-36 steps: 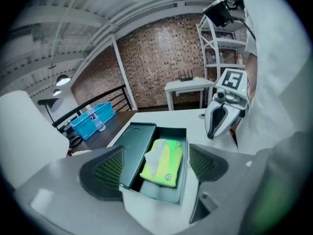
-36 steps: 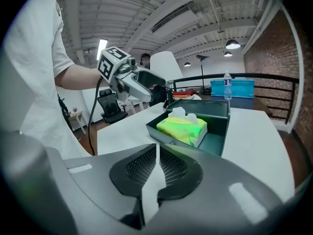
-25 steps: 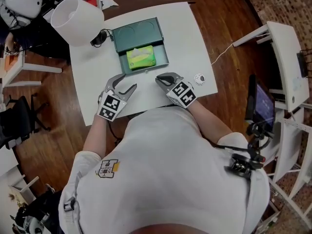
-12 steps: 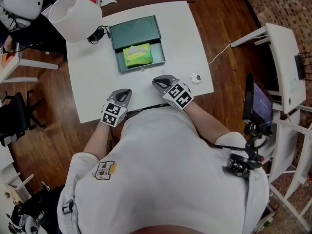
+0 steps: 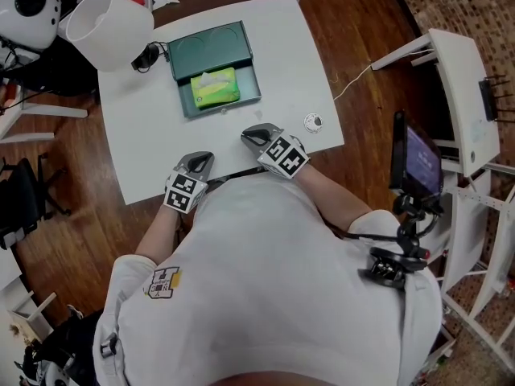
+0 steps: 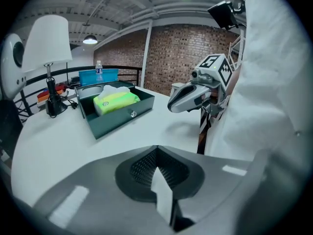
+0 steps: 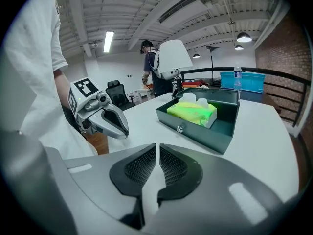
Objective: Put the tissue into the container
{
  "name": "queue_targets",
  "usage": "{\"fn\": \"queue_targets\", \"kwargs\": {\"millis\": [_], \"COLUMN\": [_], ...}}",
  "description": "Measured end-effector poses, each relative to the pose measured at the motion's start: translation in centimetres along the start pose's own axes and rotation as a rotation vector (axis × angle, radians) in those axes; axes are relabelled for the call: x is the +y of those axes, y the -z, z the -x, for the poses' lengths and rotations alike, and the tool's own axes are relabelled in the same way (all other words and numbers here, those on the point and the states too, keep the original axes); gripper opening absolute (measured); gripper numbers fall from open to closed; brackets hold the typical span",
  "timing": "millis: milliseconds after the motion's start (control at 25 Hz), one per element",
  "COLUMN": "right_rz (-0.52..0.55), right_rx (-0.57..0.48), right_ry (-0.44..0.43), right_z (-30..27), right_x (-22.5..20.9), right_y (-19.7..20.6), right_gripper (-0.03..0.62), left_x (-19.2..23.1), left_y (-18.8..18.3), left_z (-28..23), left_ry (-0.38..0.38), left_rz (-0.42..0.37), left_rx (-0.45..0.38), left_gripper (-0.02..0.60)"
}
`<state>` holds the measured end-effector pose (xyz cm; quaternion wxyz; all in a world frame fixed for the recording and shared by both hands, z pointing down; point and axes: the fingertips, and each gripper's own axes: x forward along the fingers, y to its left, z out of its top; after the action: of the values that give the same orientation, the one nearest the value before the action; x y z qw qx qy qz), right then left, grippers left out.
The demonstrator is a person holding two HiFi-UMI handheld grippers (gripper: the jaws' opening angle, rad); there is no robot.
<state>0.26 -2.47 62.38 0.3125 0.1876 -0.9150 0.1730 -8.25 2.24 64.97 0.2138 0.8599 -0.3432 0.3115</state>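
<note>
At the far left corner of the white table (image 5: 282, 55), a white lamp shade (image 5: 109, 24), with its black foot (image 5: 146, 55) just beside. Near the table's front edge, the left gripper (image 5: 201, 158), pointing away from the person and tilted downward; jaws pressed fully together, nothing between them. Whether touching the surface or just above it, not possible to tell.

Farther back on the table, a dark green container (image 5: 208, 45), open on top. Inside its nearer half, the tissue (image 5: 215, 88): a lime-green pack lying flat, a white sheet standing out of its top, the container's walls all around. Both grippers well apart from it.

To the right of the left gripper, the right gripper (image 5: 246, 135), also near the front edge and pointing toward the container; jaws closed, only a thin slit visible between the pads, empty. Just to its right, on the table, a small round white object (image 5: 312, 122), too small to identify. Then a thin white cable (image 5: 352, 83), running off the table's right edge over the wooden floor (image 5: 362, 22). At the far right, a dark screen (image 5: 410, 163) on a stand, beside a white side table (image 5: 459, 87).
</note>
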Motion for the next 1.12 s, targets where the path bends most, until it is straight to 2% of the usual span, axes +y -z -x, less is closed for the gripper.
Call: {"fn": "queue_targets", "kwargs": {"millis": [1120], "right_rz": [0.05], "right_rx": [0.048], "right_ry": [0.017], "right_z": [0.2], "right_x": [-0.4], "right_y": [1.1], "right_gripper": [0.0], "left_x": [-1.1], "left_y": [-0.6], "left_z": [-0.2], "left_ry": [-0.031], "left_rz": [0.065], "left_rx": [-0.054], "left_gripper": [0.0]}}
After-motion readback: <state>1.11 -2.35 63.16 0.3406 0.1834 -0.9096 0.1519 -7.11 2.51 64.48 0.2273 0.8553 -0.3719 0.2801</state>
